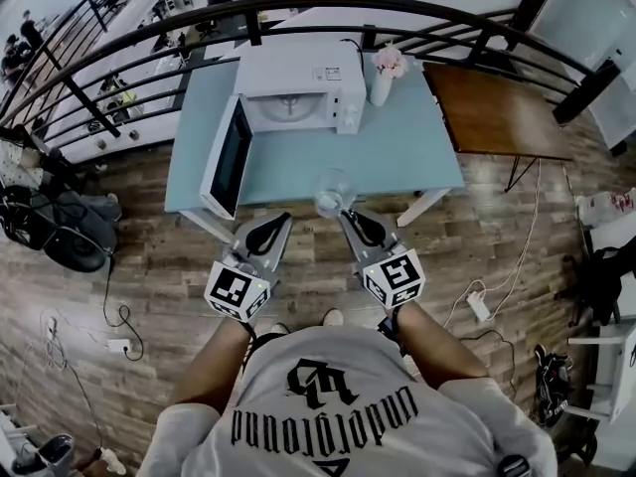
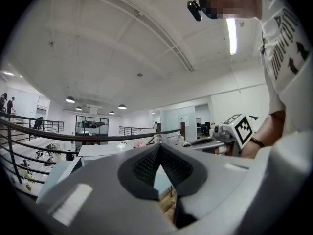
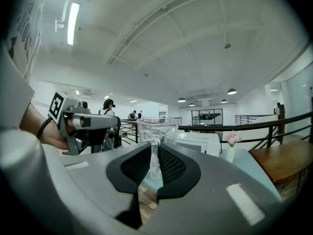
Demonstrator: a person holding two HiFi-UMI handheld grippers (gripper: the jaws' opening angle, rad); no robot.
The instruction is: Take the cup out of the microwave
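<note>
Right gripper [image 3: 154,163] clamps its ribbed black pads on the slim handle of a clear, straight-walled cup [image 3: 157,129], held just ahead of it, short of the boxy white microwave [image 1: 298,92] standing open-doored beyond, while the left gripper [image 2: 159,148] alongside is closed on nothing.

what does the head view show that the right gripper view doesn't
Only the head view: the microwave door swung open, the bare turntable inside, and cables on the floor. Only the right gripper view: the handle of the clear cup pinched between the right gripper pads, plus the ceiling lights. Both: the cup, the microwave, the flower vase, the blue table and the left gripper.
</note>
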